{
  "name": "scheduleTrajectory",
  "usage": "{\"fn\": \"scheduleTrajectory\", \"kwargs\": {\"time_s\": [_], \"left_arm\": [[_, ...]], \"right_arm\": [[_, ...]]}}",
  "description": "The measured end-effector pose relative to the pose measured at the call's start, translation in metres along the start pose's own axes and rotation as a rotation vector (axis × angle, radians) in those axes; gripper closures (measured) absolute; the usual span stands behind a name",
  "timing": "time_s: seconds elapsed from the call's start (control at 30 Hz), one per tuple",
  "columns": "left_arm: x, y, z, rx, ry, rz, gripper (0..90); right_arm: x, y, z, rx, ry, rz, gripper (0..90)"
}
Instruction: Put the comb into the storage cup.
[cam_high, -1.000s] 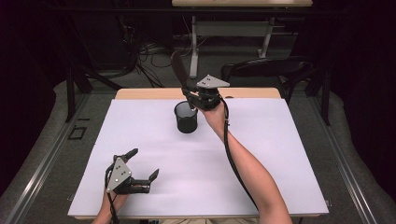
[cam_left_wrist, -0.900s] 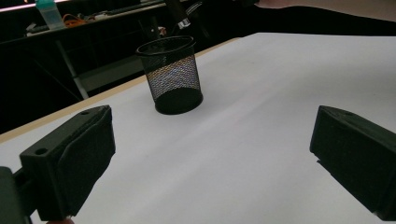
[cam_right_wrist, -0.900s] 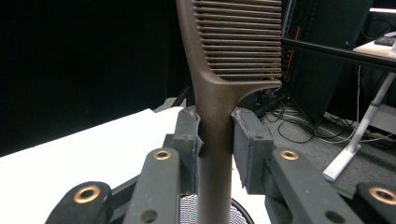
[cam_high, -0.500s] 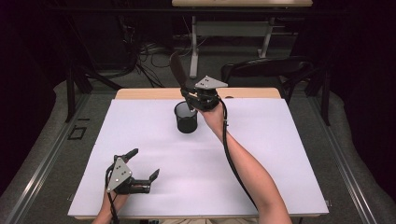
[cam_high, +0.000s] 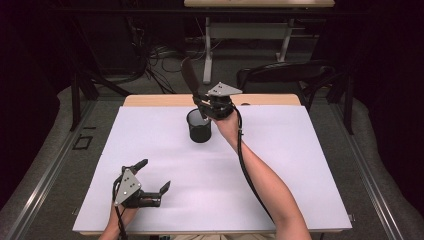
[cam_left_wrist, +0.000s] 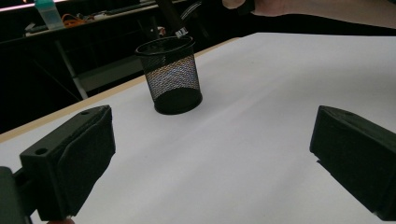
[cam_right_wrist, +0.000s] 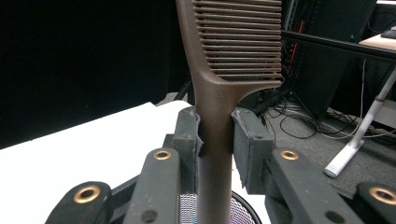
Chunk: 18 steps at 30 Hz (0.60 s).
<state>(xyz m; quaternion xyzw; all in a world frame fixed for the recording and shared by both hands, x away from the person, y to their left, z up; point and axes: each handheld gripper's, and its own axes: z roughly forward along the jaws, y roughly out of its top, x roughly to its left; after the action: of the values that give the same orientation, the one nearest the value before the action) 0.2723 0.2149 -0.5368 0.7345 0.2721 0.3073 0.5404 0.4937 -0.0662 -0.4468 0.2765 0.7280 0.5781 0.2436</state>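
A brown comb stands nearly upright with its teeth end up, and my right gripper is shut on its handle. In the right gripper view both pads press the comb just below the teeth, inside my right gripper. Right under it stands a black mesh cup, and the handle's lower end reaches the mouth of the cup. My left gripper rests near the table's front left, open, with nothing between its jaws.
A white sheet covers the table, with a wooden strip along the far edge. Behind the table stand a dark chair and desk legs, with cables on the floor.
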Motion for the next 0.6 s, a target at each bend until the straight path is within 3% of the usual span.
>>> {"fn": "scheduleTrajectory", "kwargs": {"time_s": [0.6], "left_arm": [[-0.0006, -0.0006, 0.0014, 0.002, -0.003, -0.007, 0.2]], "right_arm": [[-0.0006, -0.0098, 0.0098, 0.030, 0.015, 0.005, 72.6]]}}
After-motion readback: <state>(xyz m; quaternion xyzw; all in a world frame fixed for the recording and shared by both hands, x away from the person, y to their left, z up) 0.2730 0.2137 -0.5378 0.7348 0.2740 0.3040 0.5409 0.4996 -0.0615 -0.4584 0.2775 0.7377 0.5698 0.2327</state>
